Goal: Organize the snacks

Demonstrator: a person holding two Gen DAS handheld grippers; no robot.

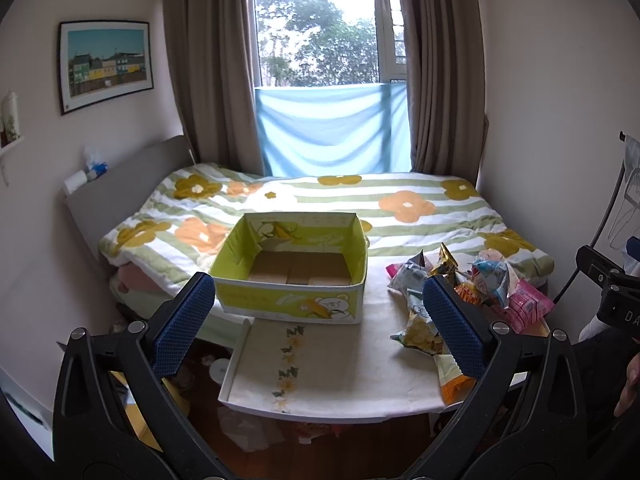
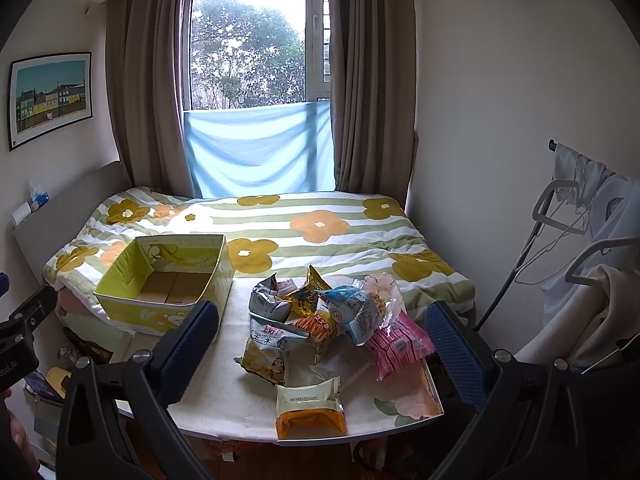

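Observation:
An empty yellow-green cardboard box [image 1: 296,280] [image 2: 160,292] stands at the back left of a small white table [image 1: 340,364] [image 2: 240,396]. A pile of several snack bags [image 1: 460,284] [image 2: 332,312] lies on the table's right side, with a pink bag [image 2: 400,344] at its right and an orange and white packet [image 2: 308,408] at the front edge. My left gripper [image 1: 320,320] is open and empty, held above the table's front. My right gripper [image 2: 324,344] is open and empty, above and in front of the snack pile.
A bed with a flowered quilt [image 1: 360,208] [image 2: 320,232] lies behind the table. Clothes on hangers [image 2: 592,240] are at the right. Clutter lies on the wooden floor [image 1: 248,432] below the table. A curtained window [image 2: 256,80] is beyond the bed.

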